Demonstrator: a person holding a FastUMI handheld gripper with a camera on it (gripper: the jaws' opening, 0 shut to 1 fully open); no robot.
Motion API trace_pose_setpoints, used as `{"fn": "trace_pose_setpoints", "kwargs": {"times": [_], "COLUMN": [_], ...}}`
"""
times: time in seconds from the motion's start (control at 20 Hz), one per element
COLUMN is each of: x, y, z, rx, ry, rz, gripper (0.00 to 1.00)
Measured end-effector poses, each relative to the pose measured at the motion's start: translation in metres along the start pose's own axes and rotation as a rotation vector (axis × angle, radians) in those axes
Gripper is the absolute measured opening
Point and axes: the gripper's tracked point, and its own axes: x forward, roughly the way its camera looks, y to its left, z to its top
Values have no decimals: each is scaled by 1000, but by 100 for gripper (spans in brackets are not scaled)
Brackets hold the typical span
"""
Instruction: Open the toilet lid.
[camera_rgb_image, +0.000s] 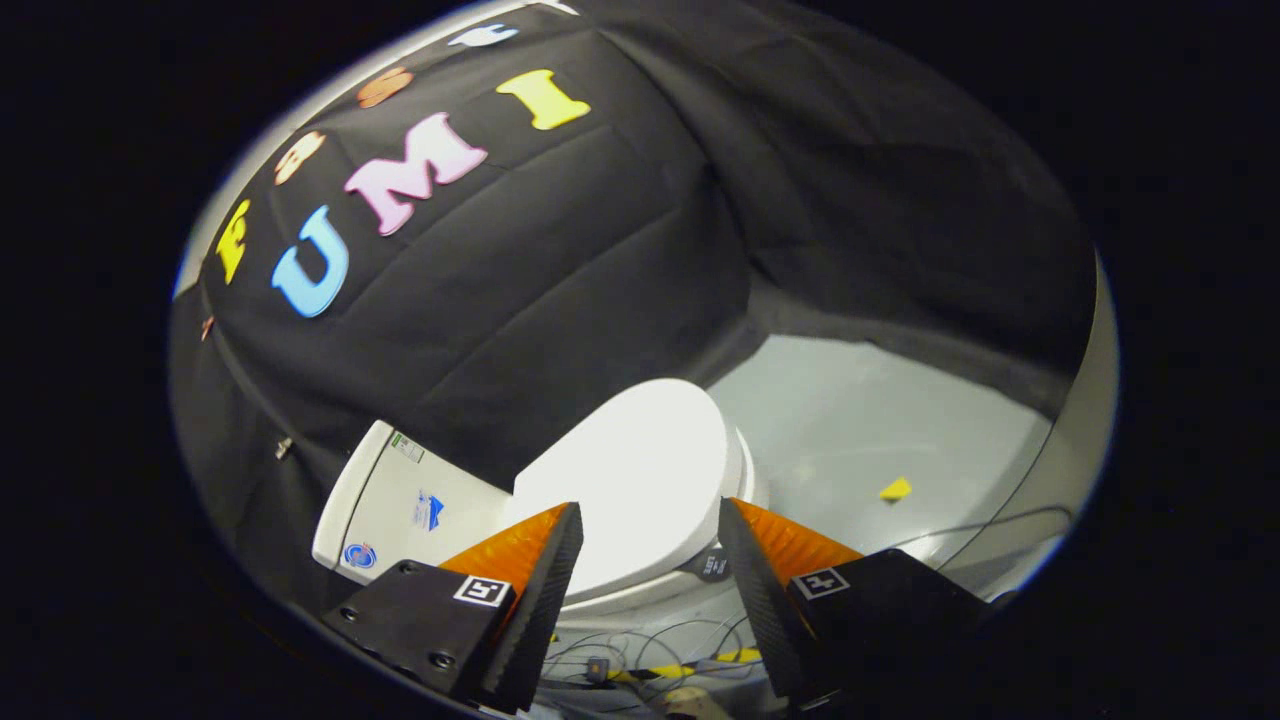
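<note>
A white toilet stands against the black cloth wall, its oval lid (635, 480) lying flat and closed over the seat. The white tank (400, 500) with small stickers sits behind it, to the left of the lid in this tilted view. My gripper (650, 520) hovers above the near side of the lid, open, with a wide gap between the two fingers and nothing held. The lid lies beyond and partly between the fingertips, not touched.
A pale grey floor (860, 440) spreads to the right of the toilet, with a small yellow scrap (896, 489) on it. Thin cables (1000, 525) run along the floor's edge, and more wires with a striped yellow-black band (690, 668) lie below the bowl.
</note>
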Motion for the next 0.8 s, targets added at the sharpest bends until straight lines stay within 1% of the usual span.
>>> {"fn": "trace_pose_setpoints", "kwargs": {"times": [0.15, 0.2, 0.4, 0.6, 0.65, 0.8], "x": [24, 32, 60, 84, 90, 102], "y": [-23, -30, -54, -70, -74, -83], "z": [-29, -37, -62, -87, -91, -107], "rx": [-10, 4, 171, 256, 281, 341], "ry": [58, 78, 152, 204, 219, 249], "rz": [-54, -67, -95, -128, -138, -136], "gripper": [87, 87, 87, 87, 81, 80]}}
